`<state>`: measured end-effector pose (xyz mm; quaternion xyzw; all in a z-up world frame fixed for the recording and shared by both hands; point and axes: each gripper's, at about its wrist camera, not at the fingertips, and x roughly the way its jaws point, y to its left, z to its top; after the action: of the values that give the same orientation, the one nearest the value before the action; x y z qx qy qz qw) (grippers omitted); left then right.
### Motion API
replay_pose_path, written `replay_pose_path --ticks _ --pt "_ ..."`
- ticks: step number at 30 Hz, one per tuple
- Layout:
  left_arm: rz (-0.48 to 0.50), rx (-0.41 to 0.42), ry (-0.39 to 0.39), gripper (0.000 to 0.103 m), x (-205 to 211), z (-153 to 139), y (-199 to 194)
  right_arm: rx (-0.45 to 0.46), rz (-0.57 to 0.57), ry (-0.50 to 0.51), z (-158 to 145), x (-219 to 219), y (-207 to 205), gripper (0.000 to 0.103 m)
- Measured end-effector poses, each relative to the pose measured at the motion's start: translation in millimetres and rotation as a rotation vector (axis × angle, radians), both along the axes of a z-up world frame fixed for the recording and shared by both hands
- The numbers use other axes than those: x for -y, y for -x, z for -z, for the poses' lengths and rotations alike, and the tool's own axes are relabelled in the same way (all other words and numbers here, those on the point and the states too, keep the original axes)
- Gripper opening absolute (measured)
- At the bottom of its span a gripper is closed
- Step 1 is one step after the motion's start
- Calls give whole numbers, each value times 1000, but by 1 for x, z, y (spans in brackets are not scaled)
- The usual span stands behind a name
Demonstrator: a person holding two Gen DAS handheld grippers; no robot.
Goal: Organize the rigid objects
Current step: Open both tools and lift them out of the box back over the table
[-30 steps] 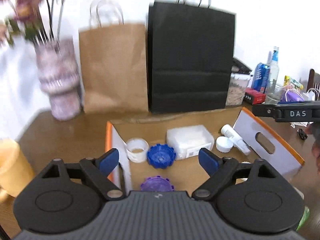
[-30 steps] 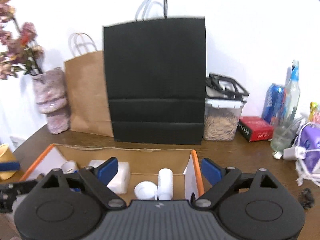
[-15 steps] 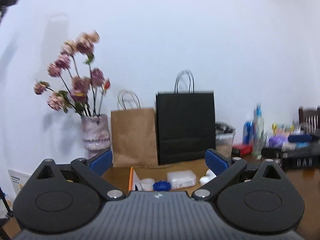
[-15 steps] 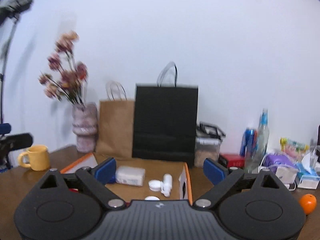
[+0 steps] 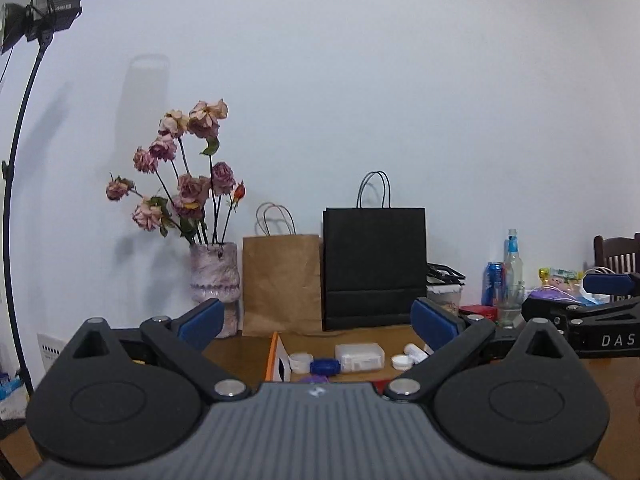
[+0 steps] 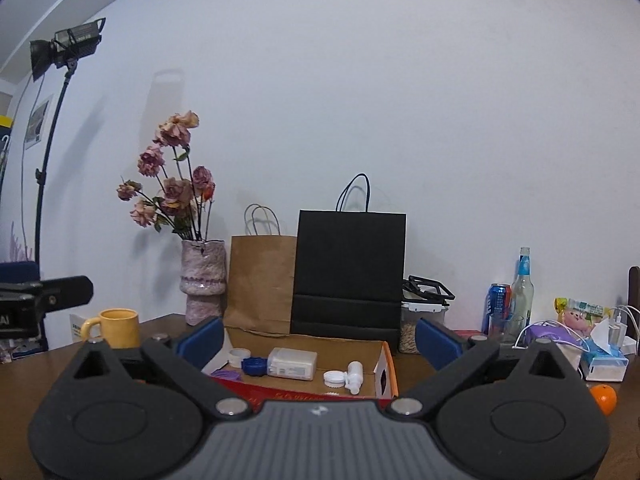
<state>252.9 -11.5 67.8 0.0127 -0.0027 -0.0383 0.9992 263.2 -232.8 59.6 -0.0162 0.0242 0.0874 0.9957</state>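
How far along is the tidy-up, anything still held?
Looks done: the cardboard box already holds the clear case, blue lid, purple lid, white caps and small white bottle. In hand: nothing; the left gripper shows wide, empty jaws, and the right gripper has empty jaws that are opening. Left: nothing obvious, though the orange and yellow mug sit outside.
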Motion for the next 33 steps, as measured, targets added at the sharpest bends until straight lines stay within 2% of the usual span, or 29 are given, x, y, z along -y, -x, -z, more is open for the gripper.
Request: replay_pose_path --ticks 3,6,9,14,17,22,28,33 --pt "-8 -18 -25 102 0 4 20 -27 -8 -3 6 1 23 102" --pt "-27 -74 -50 102 0 10 47 -79 -7 -14 15 5 54 102" --pt "-2 -123 -64 103 -1 20 81 -108 -31 -26 27 9 93 102" --pt "37 -144 -19 103 -6 38 142 -152 -17 -58 46 15 154 102" --pt "28 -173 -11 103 -7 47 158 -202 4 -76 60 19 176 103" --pt "27 -211 0 103 -3 55 145 -237 43 -50 70 20 173 102" --pt "23 -270 9 103 -1 67 122 -271 63 -92 85 31 158 102" --pt "110 -291 -28 103 18 69 82 -314 81 -110 92 46 123 101"
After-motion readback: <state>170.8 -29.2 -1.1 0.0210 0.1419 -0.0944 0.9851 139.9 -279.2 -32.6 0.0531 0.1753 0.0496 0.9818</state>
